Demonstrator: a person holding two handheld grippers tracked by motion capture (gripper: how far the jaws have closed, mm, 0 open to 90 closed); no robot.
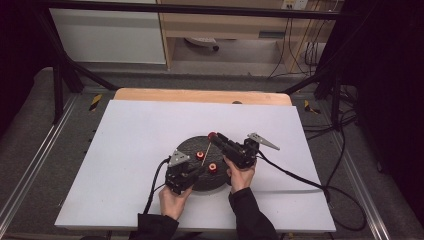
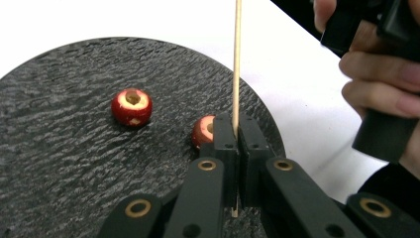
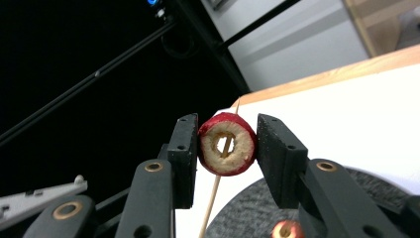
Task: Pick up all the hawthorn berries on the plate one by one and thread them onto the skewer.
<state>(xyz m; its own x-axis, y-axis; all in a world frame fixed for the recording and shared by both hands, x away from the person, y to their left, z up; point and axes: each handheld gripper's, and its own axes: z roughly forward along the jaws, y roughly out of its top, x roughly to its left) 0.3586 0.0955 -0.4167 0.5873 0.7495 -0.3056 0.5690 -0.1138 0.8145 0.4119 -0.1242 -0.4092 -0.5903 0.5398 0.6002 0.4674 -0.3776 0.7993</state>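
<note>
Over the black plate (image 1: 192, 145), the cored red fruit (image 3: 227, 144) is clamped in the R gripper (image 3: 225, 148) w/ the skewer (image 2: 236, 64), clenched in the L gripper (image 2: 236, 144), entering its hole; bore should be kept coaxial, 2 fruits left.

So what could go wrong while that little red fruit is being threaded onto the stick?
The skewer is thin and the left gripper pinches it only near its bottom end, so a sideways push could bend or snap it. The cored red fruit sits between the right gripper jaws with a slight gap on one side; it might slip or tilt, so the skewer misses the hole.
</note>
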